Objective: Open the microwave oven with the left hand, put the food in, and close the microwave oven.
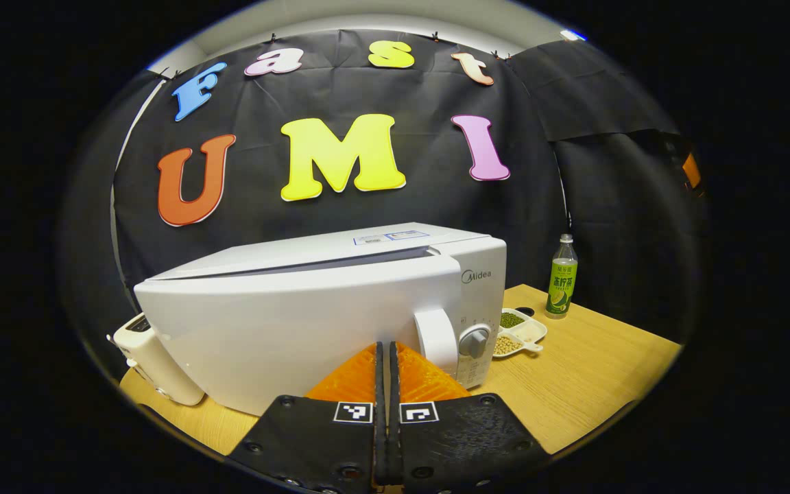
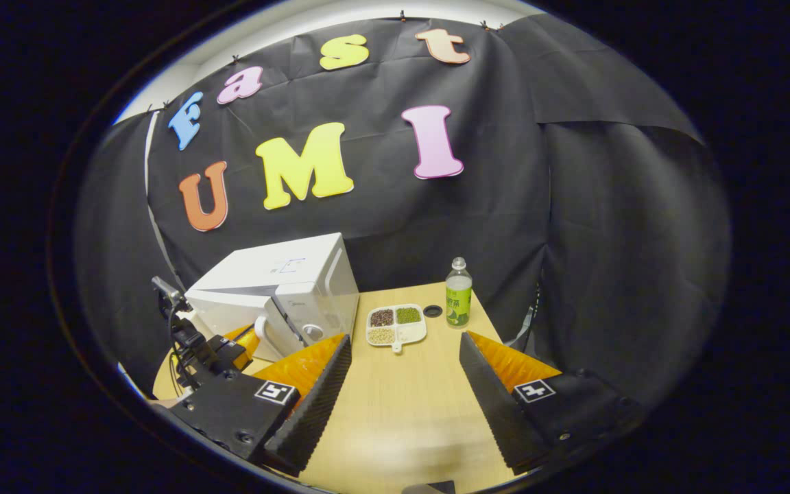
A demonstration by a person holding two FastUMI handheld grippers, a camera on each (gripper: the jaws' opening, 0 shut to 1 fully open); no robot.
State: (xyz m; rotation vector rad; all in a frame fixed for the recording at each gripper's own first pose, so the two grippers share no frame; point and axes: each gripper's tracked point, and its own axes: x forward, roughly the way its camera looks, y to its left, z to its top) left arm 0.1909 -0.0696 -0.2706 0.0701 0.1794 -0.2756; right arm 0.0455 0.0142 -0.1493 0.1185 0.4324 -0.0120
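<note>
Left tongs (image 1: 387, 357) closed, empty, near microwave oven (image 1: 313, 309) door handle (image 1: 436, 339); right tongs (image 2: 405, 370) open over worktop (image 2: 402, 405); divided food dish (image 2: 396, 324) far, beside green bottle (image 2: 459, 291)

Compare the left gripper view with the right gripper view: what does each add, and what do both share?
Left gripper view adds the white toaster beside the microwave, and the left hand-held gripper seen shut from behind. Right gripper view adds the right hand-held gripper, open over the table. Both share the microwave, food tray, green bottle and table.
</note>
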